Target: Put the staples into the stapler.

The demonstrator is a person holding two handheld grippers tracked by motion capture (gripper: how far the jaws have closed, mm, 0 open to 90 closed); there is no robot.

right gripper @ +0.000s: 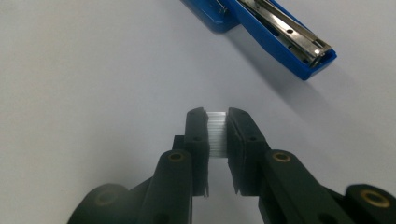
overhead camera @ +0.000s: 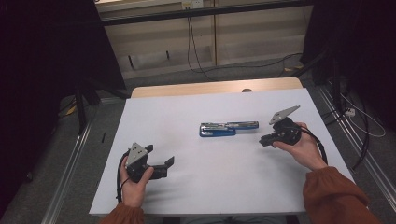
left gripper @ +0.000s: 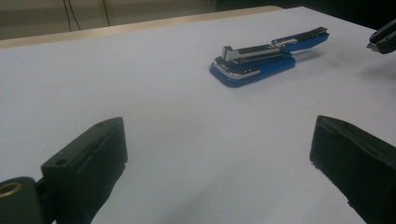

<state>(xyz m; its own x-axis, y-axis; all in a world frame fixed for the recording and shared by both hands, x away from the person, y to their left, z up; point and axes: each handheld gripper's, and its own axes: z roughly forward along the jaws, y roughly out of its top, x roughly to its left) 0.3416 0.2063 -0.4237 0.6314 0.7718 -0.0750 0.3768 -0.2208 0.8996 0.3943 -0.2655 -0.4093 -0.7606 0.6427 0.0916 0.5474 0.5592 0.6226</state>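
A blue stapler (overhead camera: 229,128) lies swung open flat on the white table (overhead camera: 187,102), its metal staple channel facing up (right gripper: 275,28). Just right of the stapler's far end, my right gripper (overhead camera: 263,140) points at it and is shut on a short silvery strip of staples (right gripper: 216,135), pinched between the two pads at the tips (right gripper: 217,116). My left gripper (overhead camera: 161,156) rests low near the table's front left, jaws wide apart and empty (left gripper: 219,140). From there the stapler (left gripper: 261,63) lies ahead, and the right gripper's tip (left gripper: 383,39) is at the edge.
A wooden strip (overhead camera: 215,87) runs along the table's far edge. Beyond it are a pale wall panel and cables on the floor (overhead camera: 196,60). Metal rails (overhead camera: 70,163) flank both sides of the table.
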